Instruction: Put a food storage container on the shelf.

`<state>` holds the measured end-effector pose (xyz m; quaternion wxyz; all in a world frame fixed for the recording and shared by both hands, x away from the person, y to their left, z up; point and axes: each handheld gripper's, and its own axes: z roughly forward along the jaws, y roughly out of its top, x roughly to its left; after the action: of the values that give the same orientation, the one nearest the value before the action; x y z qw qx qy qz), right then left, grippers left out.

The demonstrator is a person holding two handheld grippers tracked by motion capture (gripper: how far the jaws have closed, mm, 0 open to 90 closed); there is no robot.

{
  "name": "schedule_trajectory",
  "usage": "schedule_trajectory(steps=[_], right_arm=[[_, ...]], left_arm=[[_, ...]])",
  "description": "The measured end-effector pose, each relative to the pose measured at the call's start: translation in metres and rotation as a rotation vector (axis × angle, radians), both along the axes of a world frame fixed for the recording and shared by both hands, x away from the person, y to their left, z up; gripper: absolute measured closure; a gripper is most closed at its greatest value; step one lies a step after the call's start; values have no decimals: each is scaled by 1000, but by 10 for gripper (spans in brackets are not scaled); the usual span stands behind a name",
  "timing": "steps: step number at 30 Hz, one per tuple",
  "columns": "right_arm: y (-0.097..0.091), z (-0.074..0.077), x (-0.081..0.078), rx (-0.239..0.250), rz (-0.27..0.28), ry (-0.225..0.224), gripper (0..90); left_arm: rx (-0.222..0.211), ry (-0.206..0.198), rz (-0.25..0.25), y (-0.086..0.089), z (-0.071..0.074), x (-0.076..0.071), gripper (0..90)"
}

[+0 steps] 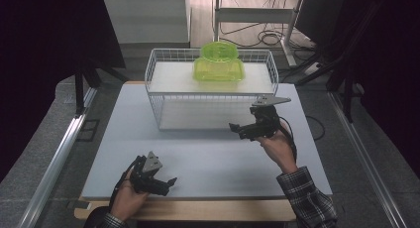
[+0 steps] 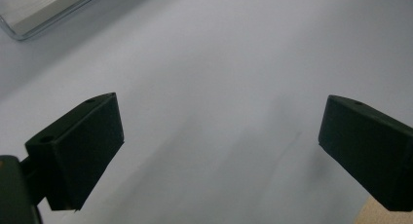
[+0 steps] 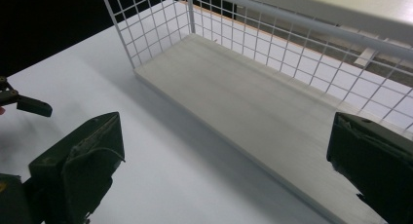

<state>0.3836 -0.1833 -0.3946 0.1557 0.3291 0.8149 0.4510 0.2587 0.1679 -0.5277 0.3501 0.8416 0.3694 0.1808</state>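
On the white table (image 1: 208, 163), left gripper (image 1: 166, 184) and right gripper (image 1: 237, 130) both gape empty near the wire shelf (image 1: 163, 96)

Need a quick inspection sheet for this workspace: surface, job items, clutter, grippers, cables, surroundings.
Surface: white board on a wooden table, bare in front.
Job's things: white wire rack at the back; green container on its top shelf; lower shelf bare.
Clutter: nothing seen.
Grippers: left gripper low over the front of the board, open, holding nothing; right gripper in front of the rack, open, holding nothing.
Cables: one trails from each gripper; loose cables on the floor behind.
Surroundings: metal rails on both sides, dark curtains.
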Motion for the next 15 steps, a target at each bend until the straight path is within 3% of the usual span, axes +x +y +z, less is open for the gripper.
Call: schedule_trajectory(steps=[15], right_arm=[[-6,-25,-12,7,-23,4,5]], left_arm=[[12,1,7,-1,0,0,38]])
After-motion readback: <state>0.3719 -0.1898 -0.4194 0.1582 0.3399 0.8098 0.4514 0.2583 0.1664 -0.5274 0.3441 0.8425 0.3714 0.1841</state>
